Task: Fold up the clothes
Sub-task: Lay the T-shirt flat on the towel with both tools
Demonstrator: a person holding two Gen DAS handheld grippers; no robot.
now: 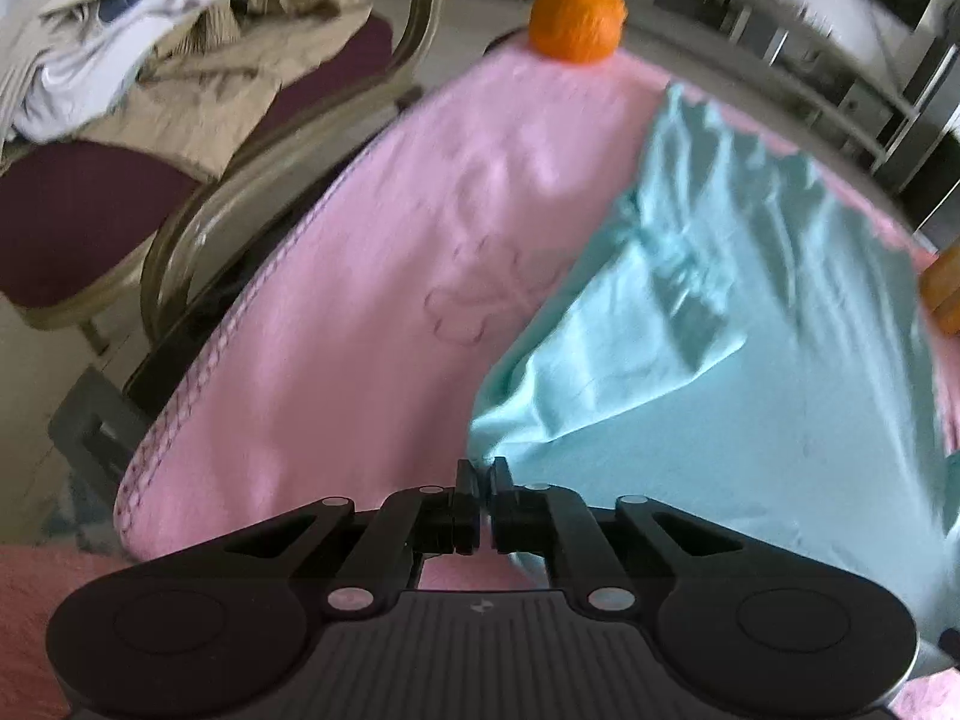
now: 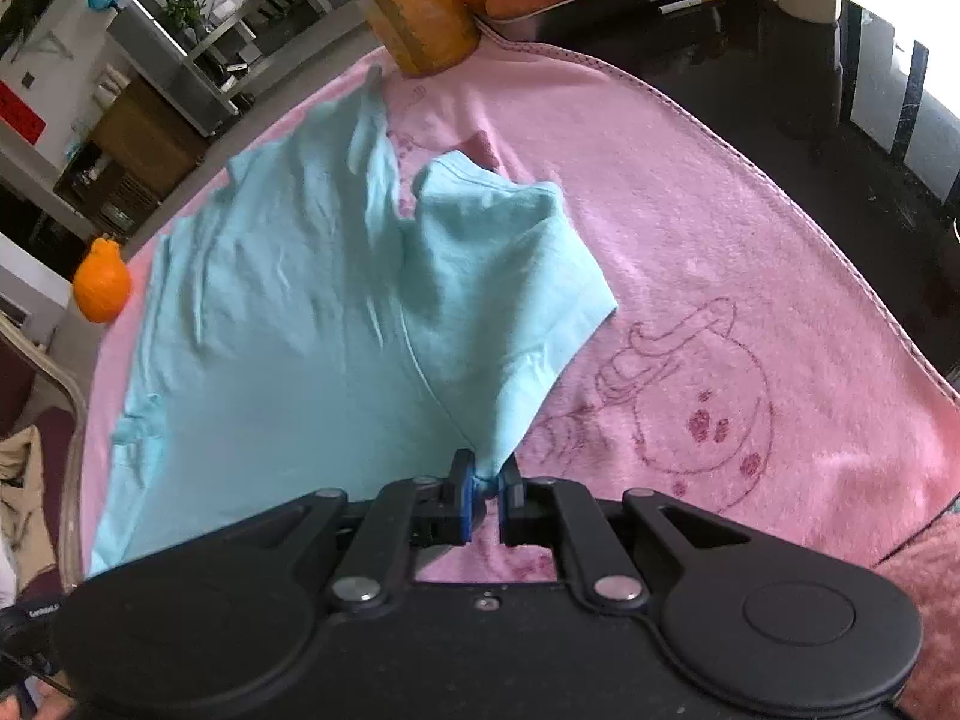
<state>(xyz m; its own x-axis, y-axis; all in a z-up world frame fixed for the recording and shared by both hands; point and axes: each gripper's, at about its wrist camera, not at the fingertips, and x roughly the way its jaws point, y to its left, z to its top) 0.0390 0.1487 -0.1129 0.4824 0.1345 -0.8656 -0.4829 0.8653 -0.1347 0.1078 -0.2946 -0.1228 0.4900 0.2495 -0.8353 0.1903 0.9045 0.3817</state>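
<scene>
Light blue garment lies spread and rumpled on pink towel, an orange at the towel's far edge. Left gripper pinches its near corner; right gripper clamps a bunched fold, fabric rising taut.

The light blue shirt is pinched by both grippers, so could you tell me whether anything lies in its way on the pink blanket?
Nothing visible does. The left gripper and right gripper both pinch the light blue shirt; the pink blanket beside it is bare. The orange and juice bottle sit at its far edge.
</scene>
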